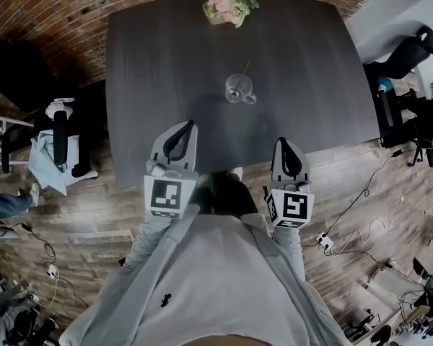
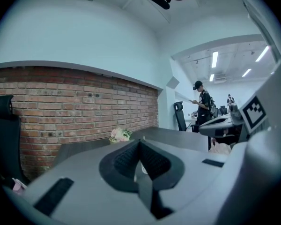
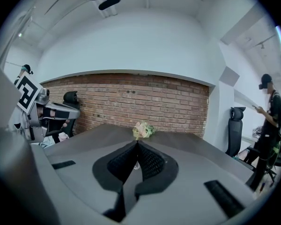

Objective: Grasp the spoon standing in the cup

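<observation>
Near the middle of the dark tabletop (image 1: 166,56) stands a clear glass cup (image 1: 239,89), its handle on the near-right side, with the spoon (image 1: 245,68) propped inside it. A small bunch of flowers (image 1: 231,6) sits at the far edge, well apart from the cup.

Only a thin stalk of the spoon shows. Its long axis runs steeply up out of the cup, and the free end leans toward the far right, while the bowl end rests down in the glass. At this size its material is hard to tell, perhaps wood or metal. Either way it looks light, stiff and narrow, so it can slip or pivot in a loose pinch. The best hold is on the bare stalk above the rim, clear of the glass, which is fragile and could tip.

Both grippers hang at the near edge, well short of the cup. The left gripper (image 1: 190,124) has its jaws together on nothing, and so does the right gripper (image 1: 281,140).
</observation>
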The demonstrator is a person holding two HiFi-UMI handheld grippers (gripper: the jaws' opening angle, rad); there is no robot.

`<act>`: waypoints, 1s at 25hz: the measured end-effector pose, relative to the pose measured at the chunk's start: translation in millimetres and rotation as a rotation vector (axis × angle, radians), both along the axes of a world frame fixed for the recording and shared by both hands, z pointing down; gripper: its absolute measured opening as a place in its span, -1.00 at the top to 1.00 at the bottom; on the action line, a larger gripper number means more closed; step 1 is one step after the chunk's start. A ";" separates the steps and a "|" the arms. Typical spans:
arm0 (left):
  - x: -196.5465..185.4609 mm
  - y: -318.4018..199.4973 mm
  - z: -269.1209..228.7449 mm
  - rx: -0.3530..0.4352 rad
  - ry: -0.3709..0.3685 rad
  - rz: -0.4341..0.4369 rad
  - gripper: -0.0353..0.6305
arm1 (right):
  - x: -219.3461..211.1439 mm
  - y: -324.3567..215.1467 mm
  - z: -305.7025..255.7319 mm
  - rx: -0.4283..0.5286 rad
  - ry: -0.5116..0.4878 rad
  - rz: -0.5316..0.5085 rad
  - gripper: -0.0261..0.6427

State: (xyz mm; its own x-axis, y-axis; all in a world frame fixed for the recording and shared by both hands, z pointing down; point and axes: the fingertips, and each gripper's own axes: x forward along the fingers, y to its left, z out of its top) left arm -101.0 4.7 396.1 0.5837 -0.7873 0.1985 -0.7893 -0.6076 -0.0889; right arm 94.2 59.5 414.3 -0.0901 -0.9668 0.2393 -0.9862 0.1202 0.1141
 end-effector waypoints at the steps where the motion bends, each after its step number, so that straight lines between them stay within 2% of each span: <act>1: 1.9 -3.6 1.7 0.001 -0.004 0.004 0.84 | 2.1 -4.4 1.7 -0.005 -0.001 0.000 0.87; 6: 6.1 -26.1 6.8 -0.027 0.006 -0.040 0.84 | 5.1 -36.3 9.9 -0.028 0.004 -0.045 0.87; 18: 37.1 -111.6 -8.1 0.011 0.004 -0.159 0.84 | 25.1 -149.5 -0.5 -0.008 0.001 -0.211 0.87; 25: 60.9 -140.0 -17.8 0.039 -0.017 -0.228 0.84 | 40.4 -196.2 -8.1 0.013 -0.004 -0.321 0.88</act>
